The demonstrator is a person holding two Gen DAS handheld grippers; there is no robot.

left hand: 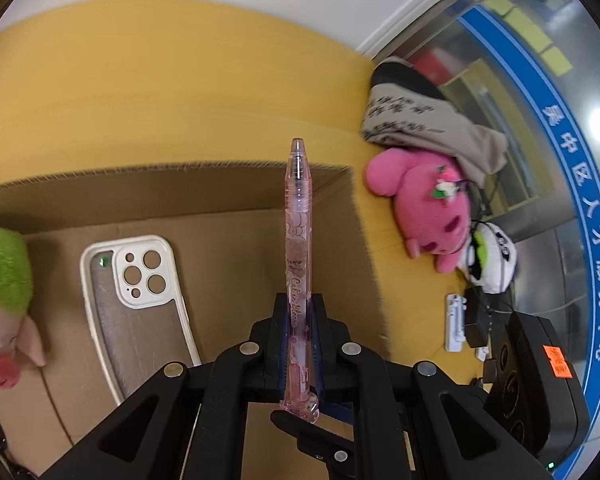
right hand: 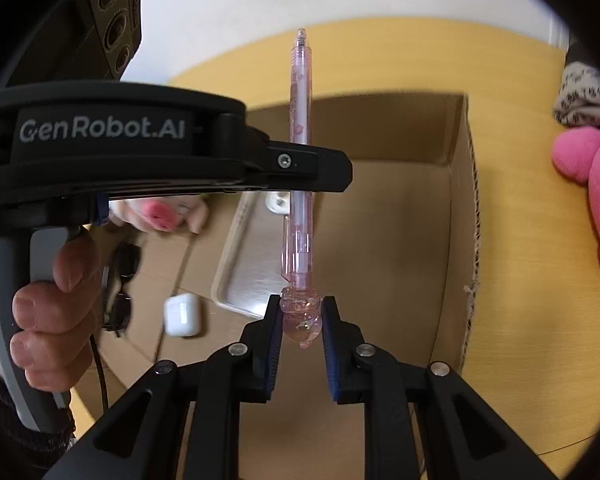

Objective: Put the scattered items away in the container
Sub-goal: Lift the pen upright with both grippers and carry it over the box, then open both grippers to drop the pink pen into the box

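Both grippers, left (left hand: 296, 328) & right (right hand: 301, 320), clamp pink pen (left hand: 298, 240); light, stiff, slick; hold mid-barrel, box (left hand: 340, 208) at 12.

Black left gripper (left hand: 297, 344), blue ridged pads, silver rivets behind; its side reads "GenRobot.AI", grey handle. Right gripper (right hand: 301, 314) same.

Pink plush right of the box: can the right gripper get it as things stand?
Probably not yet. The right gripper is shut on the pink pen, which the left gripper also clamps. The path looks free: the pink plush lies on open table outside the box wall.
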